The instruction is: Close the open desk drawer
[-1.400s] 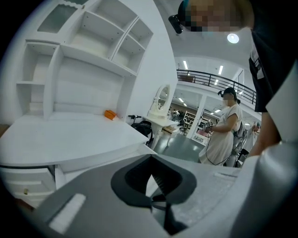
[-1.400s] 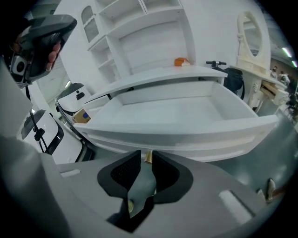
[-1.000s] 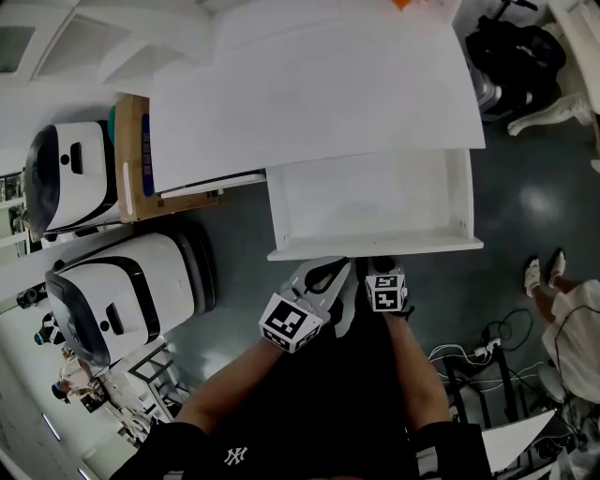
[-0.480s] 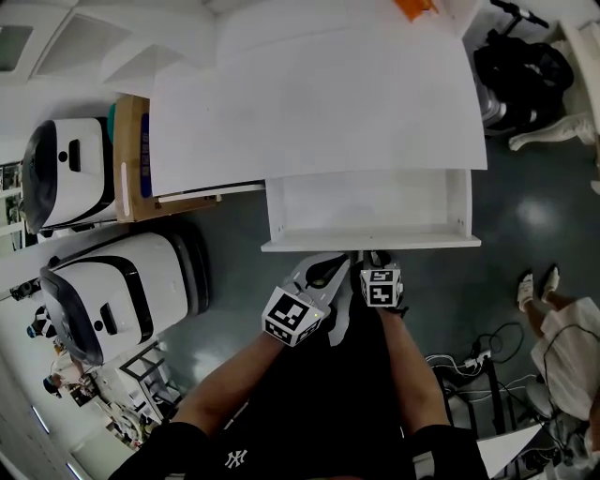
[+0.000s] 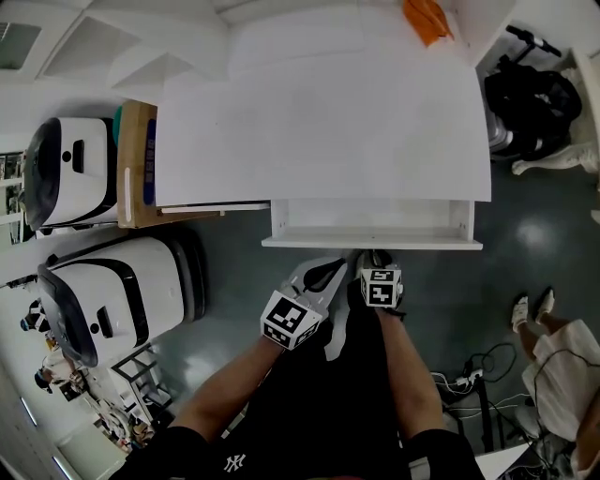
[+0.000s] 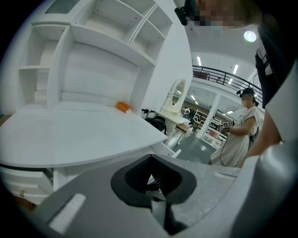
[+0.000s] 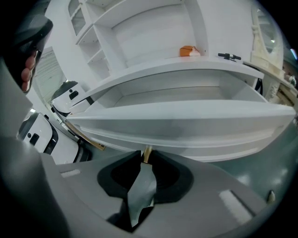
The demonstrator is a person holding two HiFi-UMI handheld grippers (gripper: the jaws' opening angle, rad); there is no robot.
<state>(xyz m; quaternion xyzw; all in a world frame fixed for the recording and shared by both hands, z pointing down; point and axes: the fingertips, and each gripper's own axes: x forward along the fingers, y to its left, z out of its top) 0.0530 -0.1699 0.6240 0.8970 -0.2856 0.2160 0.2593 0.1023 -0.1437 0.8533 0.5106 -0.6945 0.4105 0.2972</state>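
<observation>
In the head view the white desk has its drawer pulled out a short way, and only a narrow strip of the inside shows. My right gripper sits at the drawer front, shut on the small brass drawer knob. The drawer front fills the right gripper view. My left gripper hangs just left of it below the drawer front, shut and holding nothing, apart from the drawer. In the left gripper view the left gripper looks across the desk top.
Two white and black machines stand on the floor left of the desk, beside a wooden box. An orange object lies on the desk's far right. A black bag, floor cables and a standing person are at right.
The drawer has slid into the desk, so much less of its inside shows. Both grippers have moved forward with the drawer front.
</observation>
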